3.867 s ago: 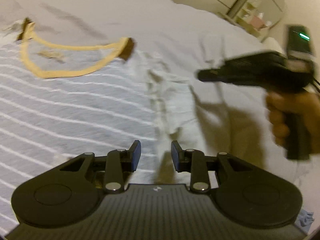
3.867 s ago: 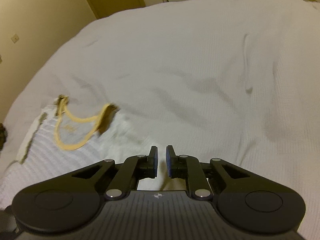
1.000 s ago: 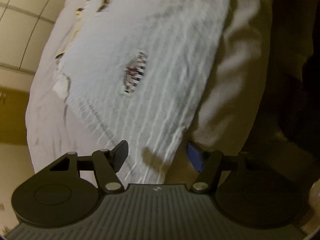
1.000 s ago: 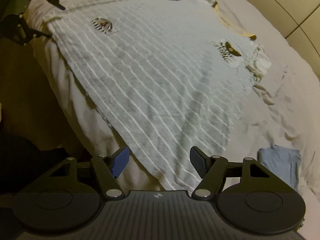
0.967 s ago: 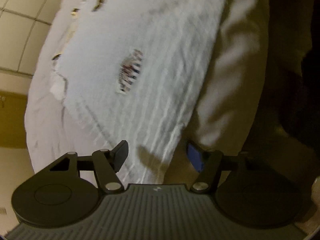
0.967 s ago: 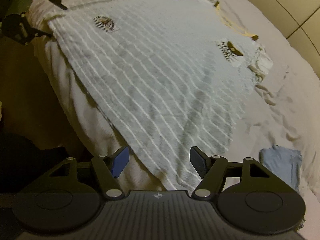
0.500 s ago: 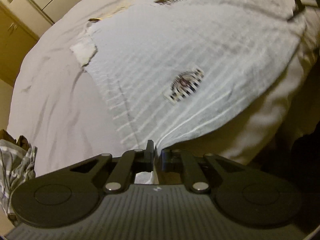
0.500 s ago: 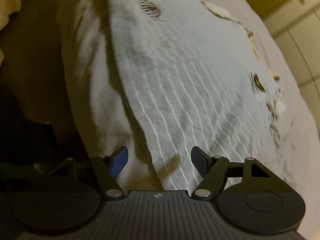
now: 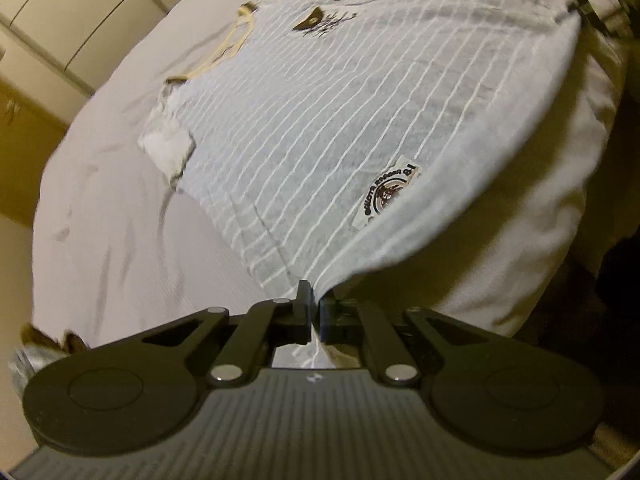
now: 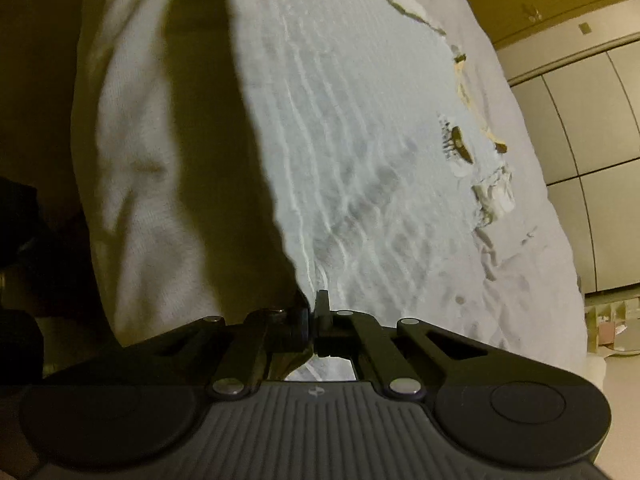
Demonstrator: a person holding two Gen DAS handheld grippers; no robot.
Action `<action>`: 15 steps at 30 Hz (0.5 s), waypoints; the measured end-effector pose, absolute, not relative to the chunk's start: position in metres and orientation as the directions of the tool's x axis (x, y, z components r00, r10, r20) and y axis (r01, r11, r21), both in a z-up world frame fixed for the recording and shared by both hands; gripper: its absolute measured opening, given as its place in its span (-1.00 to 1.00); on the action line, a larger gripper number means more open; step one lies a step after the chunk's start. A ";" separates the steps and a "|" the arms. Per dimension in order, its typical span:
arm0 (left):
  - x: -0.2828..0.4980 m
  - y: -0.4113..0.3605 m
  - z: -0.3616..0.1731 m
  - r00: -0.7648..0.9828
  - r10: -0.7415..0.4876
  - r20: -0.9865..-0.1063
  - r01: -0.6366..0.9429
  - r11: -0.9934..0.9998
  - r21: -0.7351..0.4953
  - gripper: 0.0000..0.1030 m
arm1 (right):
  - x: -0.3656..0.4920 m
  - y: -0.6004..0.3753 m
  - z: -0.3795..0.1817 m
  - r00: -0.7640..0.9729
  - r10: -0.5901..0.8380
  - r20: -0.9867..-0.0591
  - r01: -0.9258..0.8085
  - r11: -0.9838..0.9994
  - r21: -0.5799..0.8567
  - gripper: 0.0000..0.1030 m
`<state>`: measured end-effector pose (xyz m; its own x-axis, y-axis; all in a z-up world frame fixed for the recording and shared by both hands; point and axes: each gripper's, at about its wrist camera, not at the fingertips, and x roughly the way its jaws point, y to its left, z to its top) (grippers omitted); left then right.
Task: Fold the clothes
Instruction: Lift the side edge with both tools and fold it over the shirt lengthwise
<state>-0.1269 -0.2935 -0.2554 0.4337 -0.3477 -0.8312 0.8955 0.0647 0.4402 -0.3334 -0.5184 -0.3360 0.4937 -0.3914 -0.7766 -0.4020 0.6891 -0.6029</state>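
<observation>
1. A white bed (image 9: 100, 240) carries the striped shirt (image 9: 340, 120), spread flat with its hem hanging over the near edge.
2. The left claw (image 9: 314, 312) is clamped on one hem corner, the right claw (image 10: 312, 316) on the other.
3. Grasping looks complete; the next move probably calls for lifting both corners together toward the yellow collar (image 9: 224, 48).

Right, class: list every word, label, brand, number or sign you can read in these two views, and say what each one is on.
Patch near the hem of the striped shirt: curved lettering around a round emblem, too blurred to read.
Dark print near the shirt's collar: no letters can be made out.
Small white logo mark on the left gripper body: a symbol, no text.
Same mark on the right gripper body: a symbol, no text.
</observation>
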 end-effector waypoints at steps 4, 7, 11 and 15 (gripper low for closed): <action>-0.135 -0.284 -0.238 0.394 -0.363 -0.844 0.898 -0.044 0.438 -0.97 | -0.331 -0.529 -0.302 0.499 -0.367 -0.785 -0.400 0.706 -0.584 -1.00; -0.149 -0.269 -0.225 0.348 -0.373 -0.860 0.893 -0.147 0.425 -0.98 | -0.333 -0.529 -0.274 0.494 -0.328 -0.805 -0.424 0.718 -0.552 -1.00; -0.166 -0.251 -0.209 0.337 -0.372 -0.865 0.882 -0.198 0.428 -1.00 | -0.340 -0.521 -0.245 0.493 -0.286 -0.822 -0.466 0.711 -0.527 -1.00; -0.181 -0.238 -0.192 0.313 -0.365 -0.877 0.894 -0.199 0.402 -1.00 | -0.353 -0.514 -0.224 0.459 -0.242 -0.855 -0.513 0.714 -0.477 -1.00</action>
